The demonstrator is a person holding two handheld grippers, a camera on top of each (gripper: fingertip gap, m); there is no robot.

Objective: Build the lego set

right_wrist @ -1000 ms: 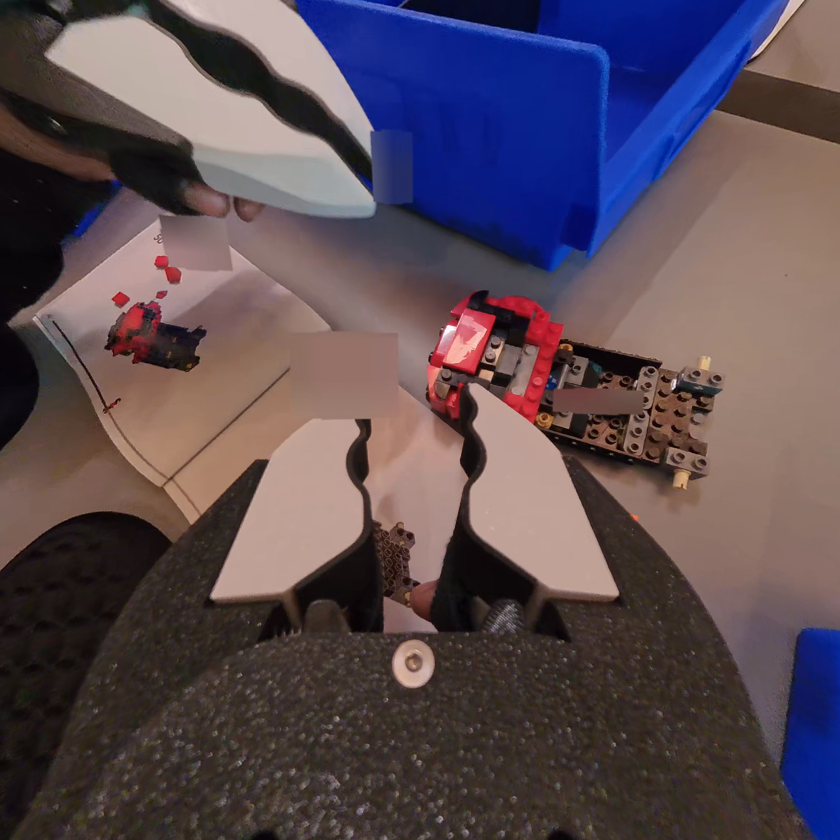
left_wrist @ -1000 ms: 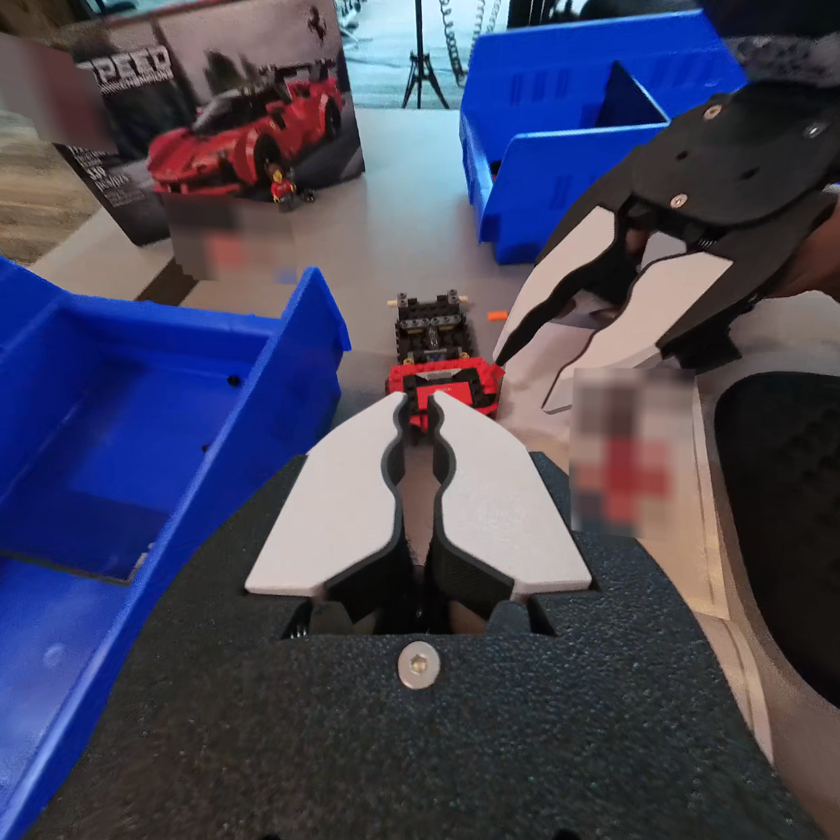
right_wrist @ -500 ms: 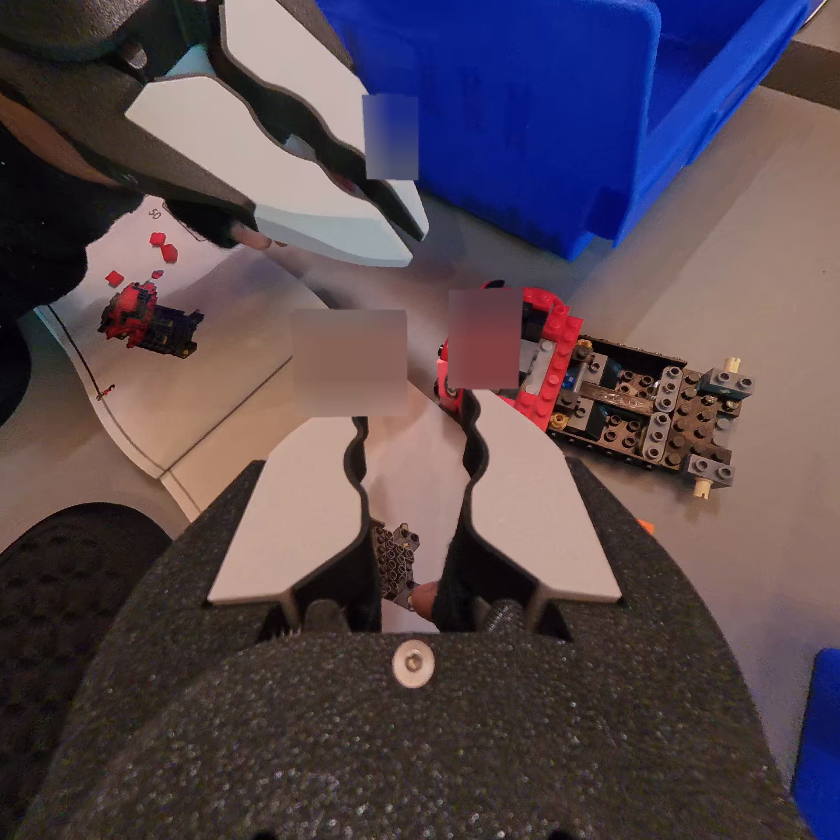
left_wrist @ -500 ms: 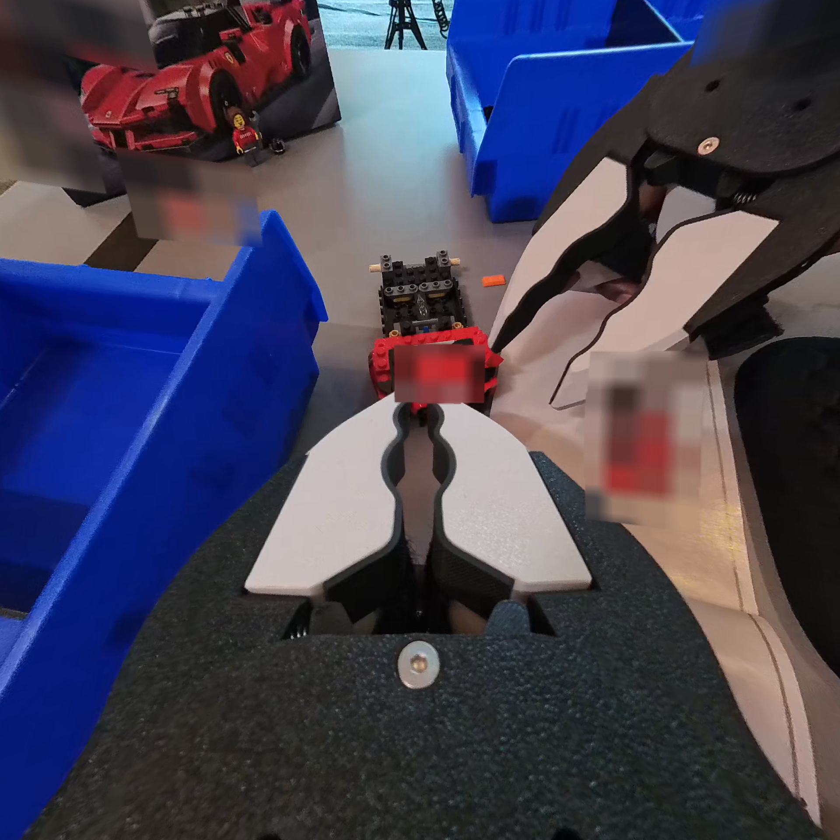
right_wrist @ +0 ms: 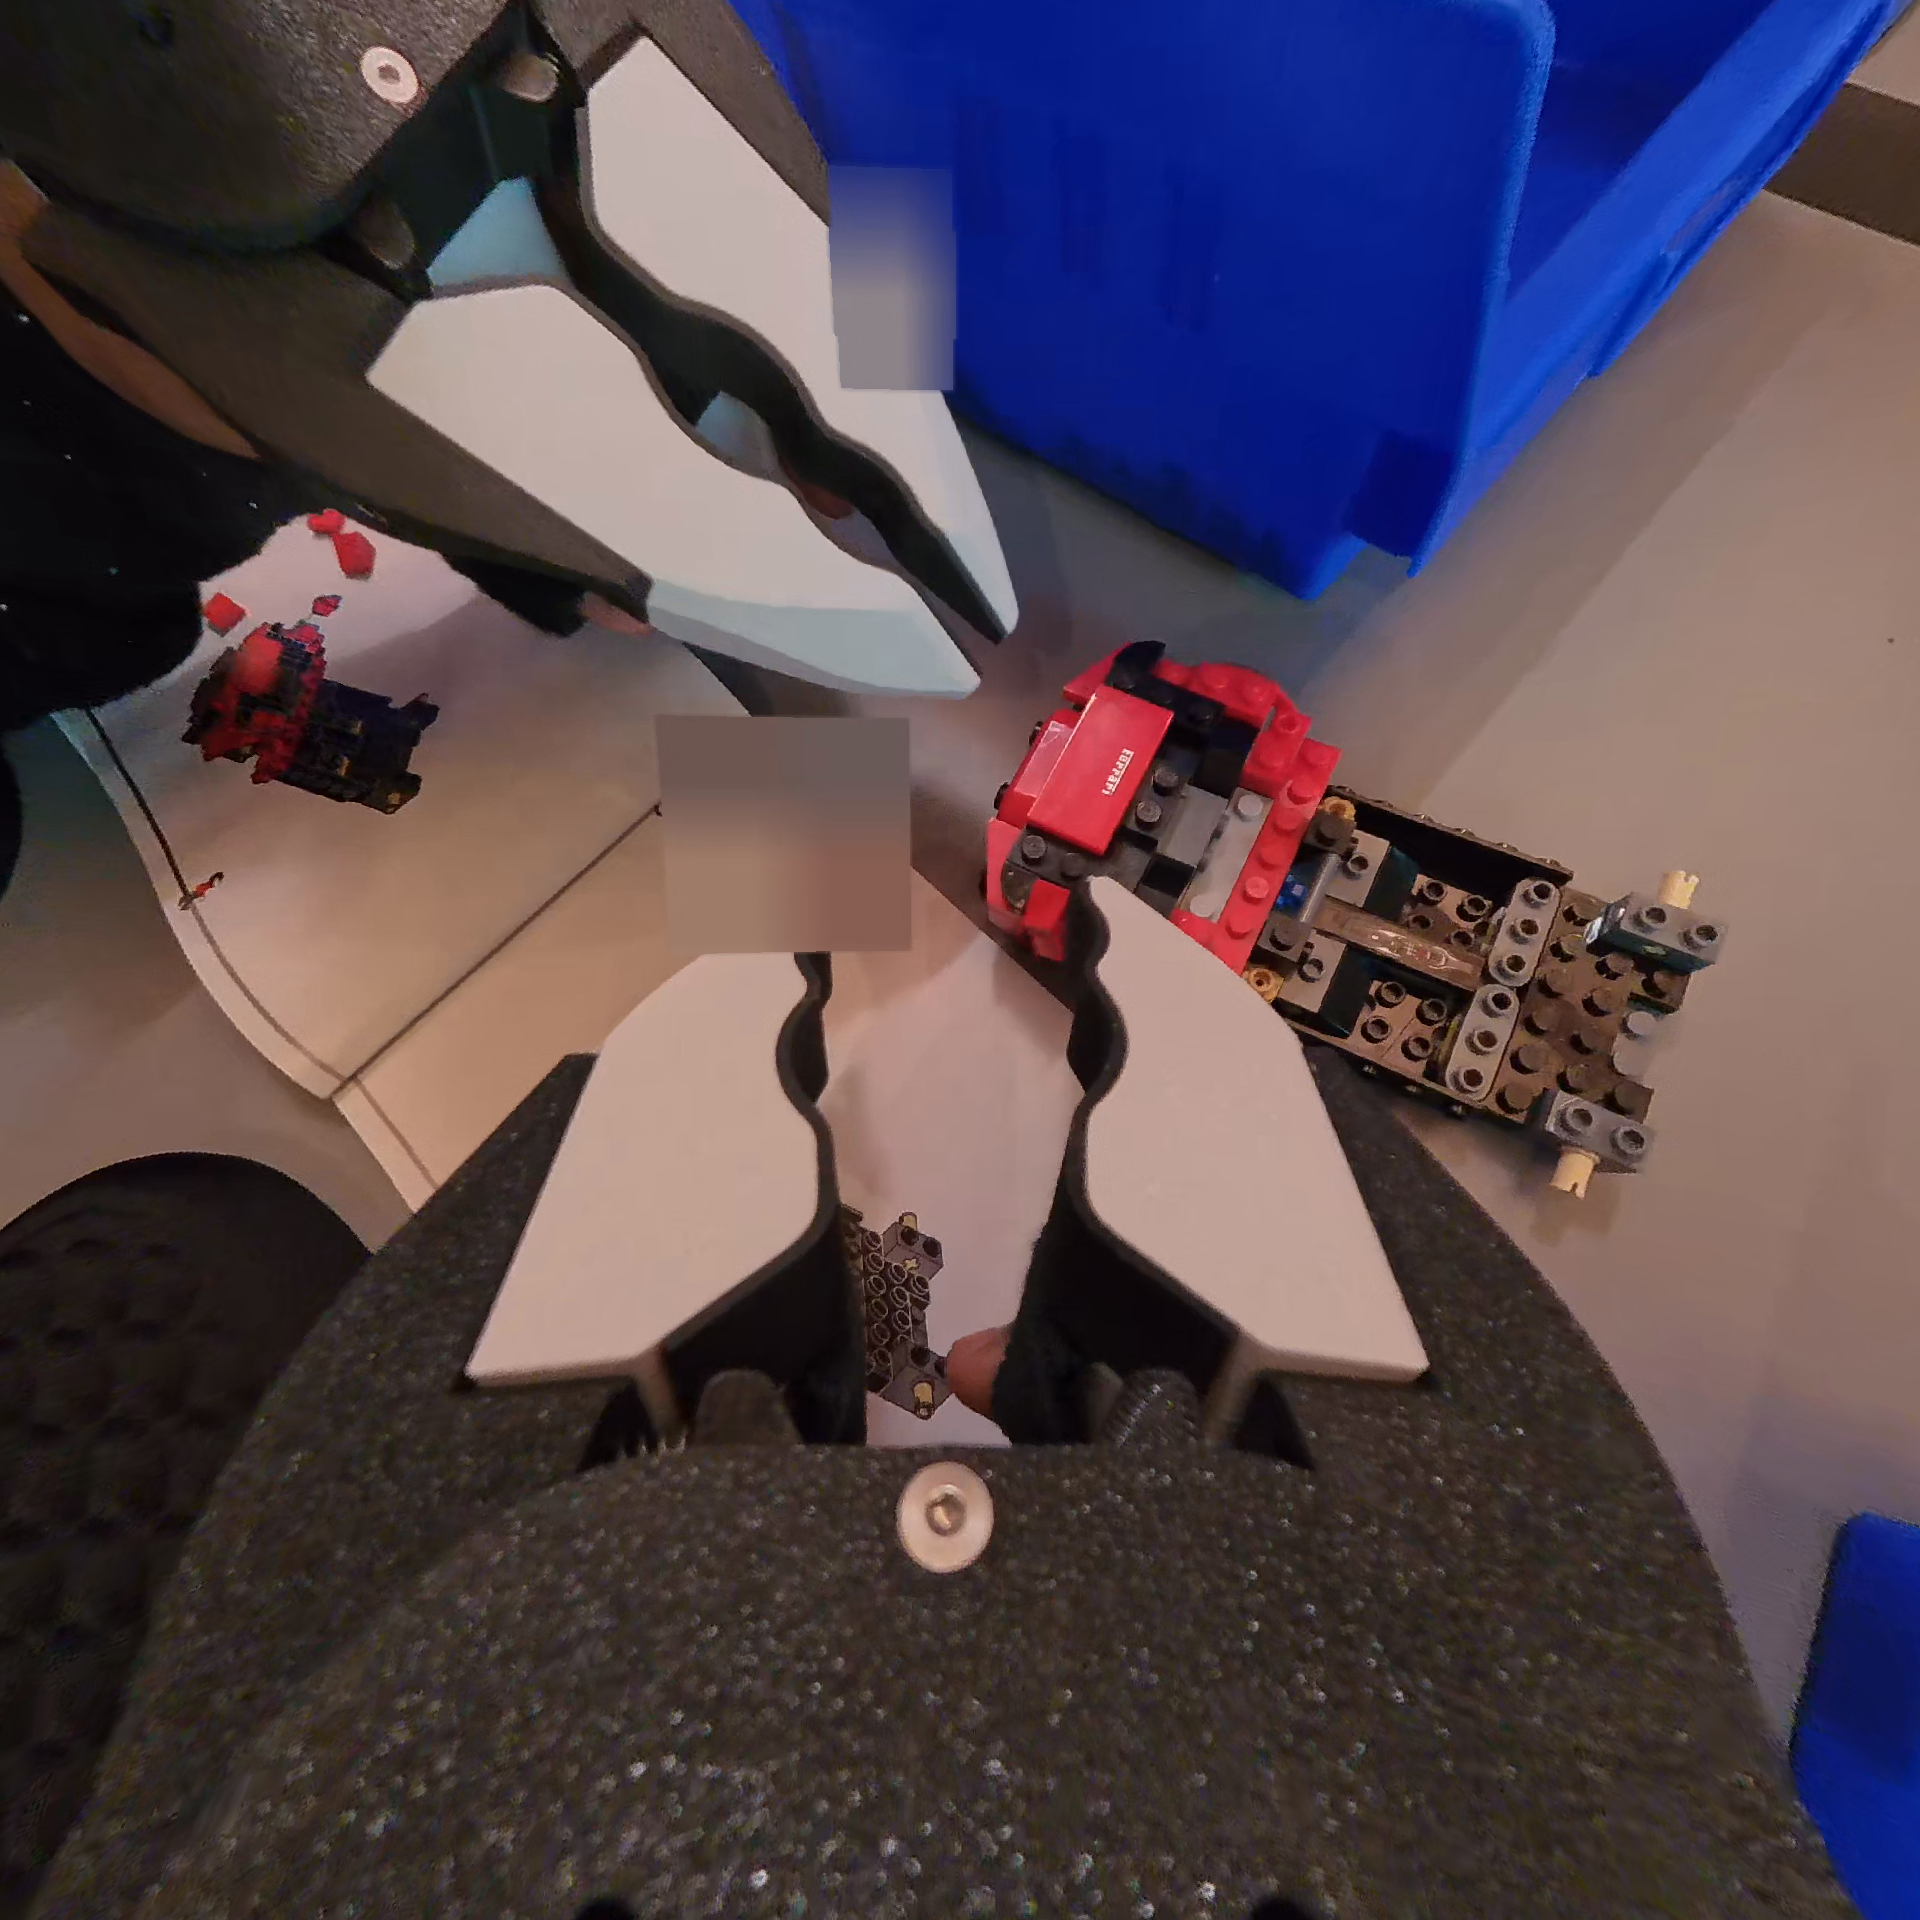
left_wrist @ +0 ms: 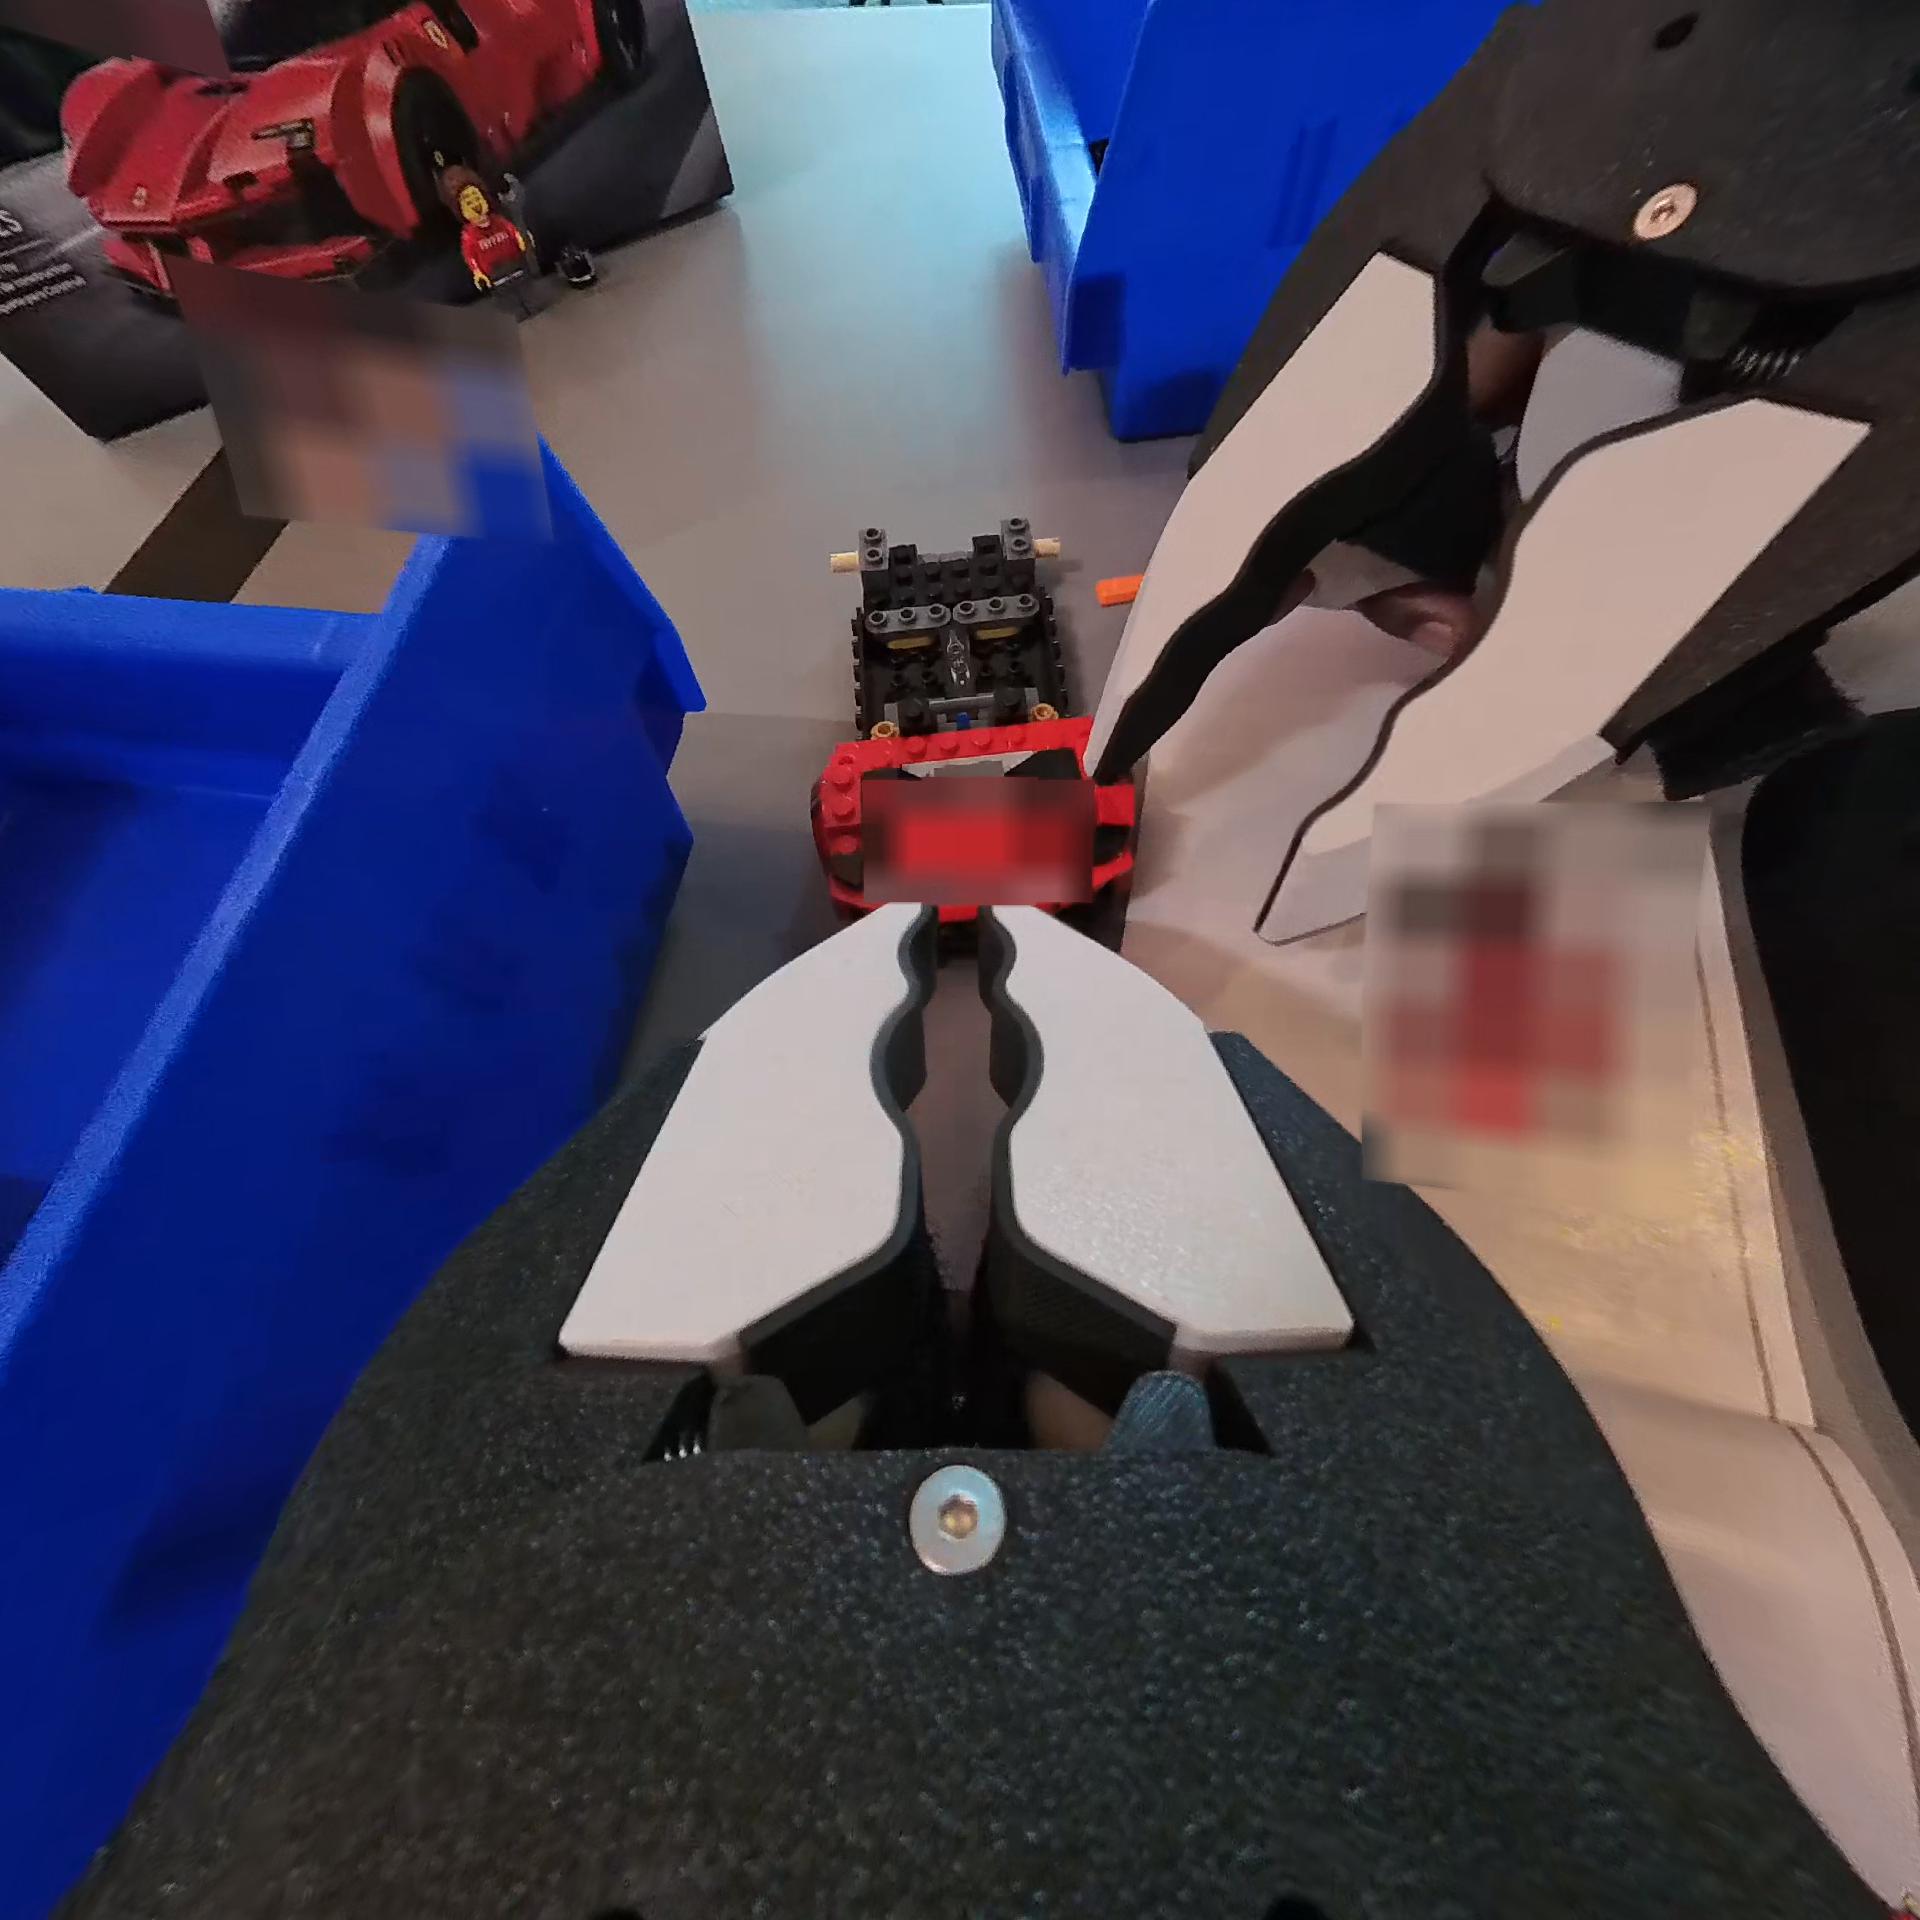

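Observation:
A part-built lego car [left_wrist: 956, 665], with a red front and a black studded chassis, lies on the grey table. It also shows in the right wrist view [right_wrist: 1299, 883]. My left gripper [left_wrist: 958, 920] is shut and empty, its tips just short of the car's red nose. In the right wrist view it [right_wrist: 982, 660] hangs above the table to the left of the car. My right gripper [right_wrist: 951, 935] is open and empty, and its right fingertip [right_wrist: 1101, 914] is at the red front corner. In the left wrist view it [left_wrist: 1190, 852] is beside the car's right side.
An open instruction booklet [right_wrist: 364, 935] lies under both grippers. A blue bin [left_wrist: 312, 935] stands close on the car's left, and another [left_wrist: 1195, 208] stands behind on the right. The set's box [left_wrist: 312, 156] stands far left. A small orange piece [left_wrist: 1117, 589] lies by the chassis. A black dimpled object [right_wrist: 156, 1299] lies on the booklet's near side. About 5 cm separates my left fingertips from my right.
Both grippers have moved in closer to the car's red front. The left one has come forward and lower towards the nose. Neither has changed its opening.

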